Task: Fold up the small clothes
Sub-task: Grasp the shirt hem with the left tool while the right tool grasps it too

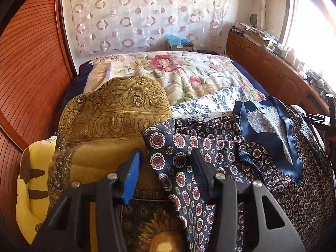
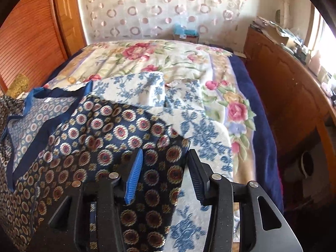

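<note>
A dark blue satin garment (image 1: 220, 153) with round medallion print and a plain blue neckline trim lies spread on the bed; it also shows in the right wrist view (image 2: 100, 130). My left gripper (image 1: 166, 161) is open, its jaws apart just above the garment's left sleeve edge. My right gripper (image 2: 166, 163) is open above the garment's right sleeve edge, nothing between the jaws. The right gripper's black body (image 1: 329, 113) shows at the far right of the left wrist view.
A gold patterned cushion (image 1: 113, 113) and a yellow plush (image 1: 31, 189) sit left of the garment. A white cloth with blue flowers (image 2: 189, 126) lies under it on the floral bedspread (image 2: 147, 56). A wooden cabinet (image 2: 283, 79) runs along the right; a wooden wardrobe (image 1: 31, 63) stands left.
</note>
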Action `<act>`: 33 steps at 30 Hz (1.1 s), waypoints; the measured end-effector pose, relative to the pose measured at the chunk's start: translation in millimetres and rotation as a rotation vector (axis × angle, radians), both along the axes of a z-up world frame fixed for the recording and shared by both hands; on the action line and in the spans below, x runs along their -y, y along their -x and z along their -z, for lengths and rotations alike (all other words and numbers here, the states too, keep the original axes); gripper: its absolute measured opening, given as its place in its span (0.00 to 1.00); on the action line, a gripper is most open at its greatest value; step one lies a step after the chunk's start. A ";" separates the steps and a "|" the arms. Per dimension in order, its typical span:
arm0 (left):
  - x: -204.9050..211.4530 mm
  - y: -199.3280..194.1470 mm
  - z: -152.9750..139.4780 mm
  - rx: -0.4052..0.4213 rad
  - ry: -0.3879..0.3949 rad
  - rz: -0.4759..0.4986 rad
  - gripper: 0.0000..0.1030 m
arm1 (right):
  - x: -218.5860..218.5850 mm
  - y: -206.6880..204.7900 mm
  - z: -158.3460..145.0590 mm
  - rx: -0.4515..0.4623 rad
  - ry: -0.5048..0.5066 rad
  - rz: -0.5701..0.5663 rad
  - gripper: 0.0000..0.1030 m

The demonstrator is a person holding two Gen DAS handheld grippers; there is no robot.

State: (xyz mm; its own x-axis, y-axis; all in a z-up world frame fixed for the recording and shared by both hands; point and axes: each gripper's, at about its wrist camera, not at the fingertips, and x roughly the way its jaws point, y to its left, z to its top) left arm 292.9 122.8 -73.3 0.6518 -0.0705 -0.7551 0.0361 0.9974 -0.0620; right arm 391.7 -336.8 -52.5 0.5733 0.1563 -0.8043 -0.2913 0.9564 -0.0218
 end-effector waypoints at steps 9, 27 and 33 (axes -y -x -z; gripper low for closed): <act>6.8 -1.2 -5.8 0.015 0.021 0.043 0.01 | 7.4 3.2 -0.3 -0.008 -0.004 0.016 0.41; 29.4 136.5 -79.4 0.283 0.055 0.110 0.00 | -17.8 98.2 -82.7 0.198 -0.109 -0.066 0.00; 12.5 206.3 -65.9 0.296 0.075 0.067 0.00 | -5.8 171.4 -104.9 0.258 -0.171 -0.082 0.00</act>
State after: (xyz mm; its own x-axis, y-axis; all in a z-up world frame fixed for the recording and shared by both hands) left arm 86.6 110.3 -7.3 0.8347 -0.1688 -0.5242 0.1287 0.9853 -0.1124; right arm 220.3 -331.0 52.4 0.7347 0.3305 -0.5924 -0.3731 0.9262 0.0540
